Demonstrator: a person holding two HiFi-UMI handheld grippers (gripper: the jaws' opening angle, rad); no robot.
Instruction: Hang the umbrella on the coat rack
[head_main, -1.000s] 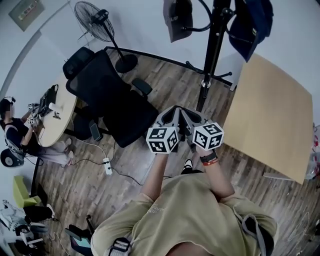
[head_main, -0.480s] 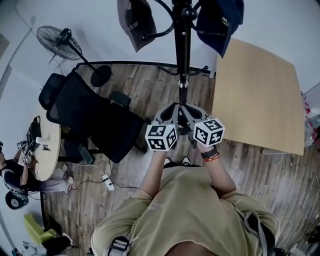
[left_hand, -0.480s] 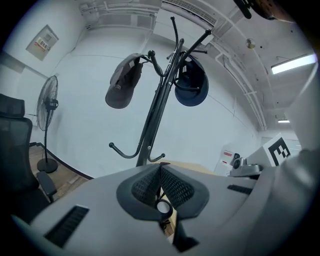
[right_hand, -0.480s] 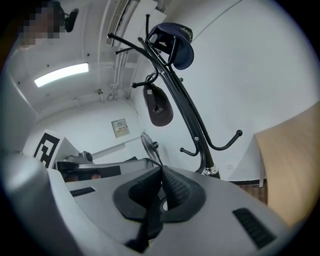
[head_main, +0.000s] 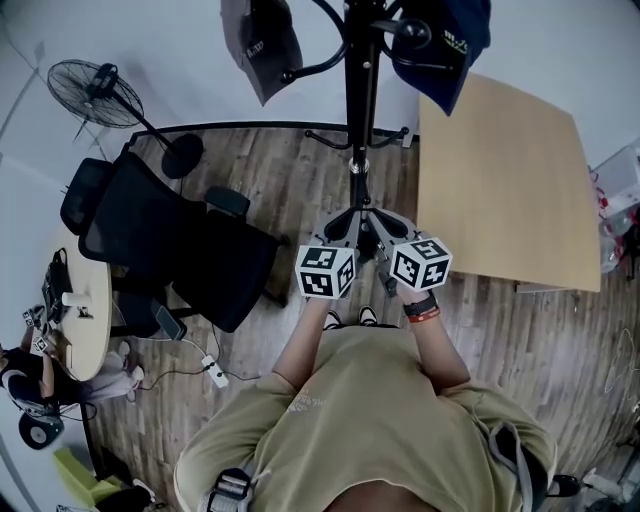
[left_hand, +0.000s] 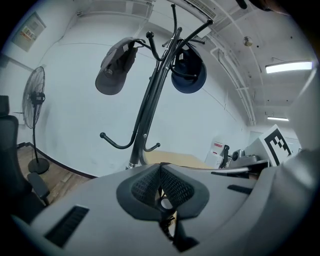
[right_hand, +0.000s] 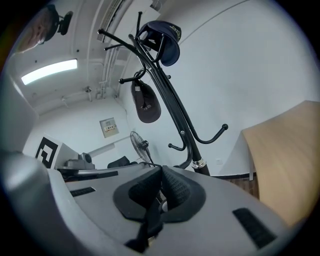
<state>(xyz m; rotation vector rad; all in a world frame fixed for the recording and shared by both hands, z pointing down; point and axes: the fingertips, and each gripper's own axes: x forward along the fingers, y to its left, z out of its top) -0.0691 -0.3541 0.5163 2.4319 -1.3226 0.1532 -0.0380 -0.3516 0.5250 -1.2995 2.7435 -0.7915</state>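
Wooden floor (head_main: 290, 190): spreads beneath and ahead of the fingers.

Pale bench (head_main: 510, 190): lies to the right of the fingers of the right gripper (right_hand: 161, 175), near but apart.

Black office chair (head_main: 170, 240): sits off to the left of the fingers of the left gripper (left_hand: 160, 172).

Coat rack (head_main: 362, 110): rises straight ahead of both pairs of fingers. Pole foot lies just beyond their tips in the head view. In both gripper views it towers above and beyond the fingers, hooks curving out to either side.

Standing fan (head_main: 95, 80): stands far left of the fingers and beyond them.

Grey cap (head_main: 260, 45) and navy cap (head_main: 450, 50): hang on upper hooks high above the fingers, one on each side of the pole.

Both grippers: held side by side and close together, marker cubes (head_main: 325, 271) toward the person.

Left fingers (left_hand: 145, 187): pressed together, tips meeting, with a thin dark umbrella strap (left_hand: 170, 230) caught between them and trailing back under the pads.

Right fingers (right_hand: 177, 187): closed the same way on that strap (right_hand: 147, 225).

Umbrella (head_main: 383, 282): hangs below the fingers, mostly hidden under the grippers. Shows only as a slim dark piece between the two cubes, well below the rack's hooks.
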